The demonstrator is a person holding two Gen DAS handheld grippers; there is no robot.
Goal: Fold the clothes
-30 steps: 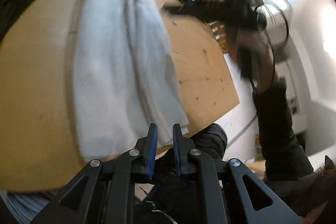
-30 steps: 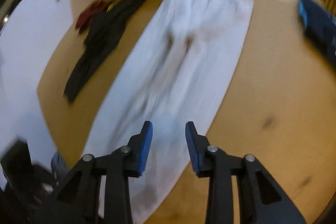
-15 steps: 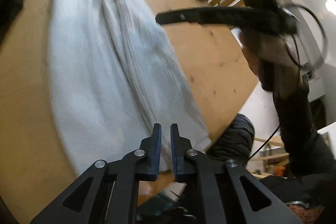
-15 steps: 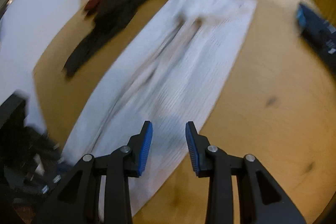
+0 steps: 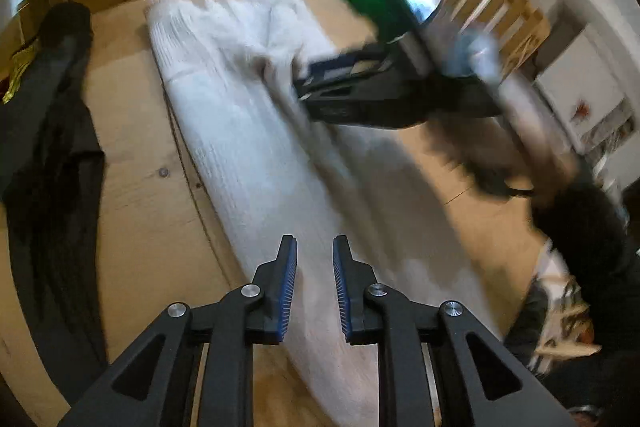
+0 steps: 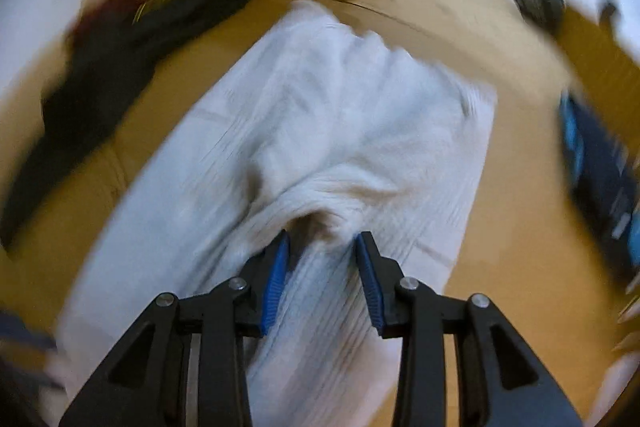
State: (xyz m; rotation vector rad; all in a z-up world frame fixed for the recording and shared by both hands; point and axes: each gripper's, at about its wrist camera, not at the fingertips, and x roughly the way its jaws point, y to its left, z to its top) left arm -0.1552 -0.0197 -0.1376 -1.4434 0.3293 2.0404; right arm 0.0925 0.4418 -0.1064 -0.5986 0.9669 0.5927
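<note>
Now my right gripper [image 6: 322, 259] presses its wide-spread fingers into the white garment [image 6: 320, 131] on the bench [image 6: 516, 235]. My left gripper [image 5: 314, 267] hovers over the cloth, fingers narrowly parted and empty.

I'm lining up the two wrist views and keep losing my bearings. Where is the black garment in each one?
Left wrist: the black garment runs down the left edge, on the table, left of the white garment.
Right wrist: it lies blurred at upper left, again left of the white garment.
Shared landmark: the white garment, lying lengthwise along the middle of both views.
</note>
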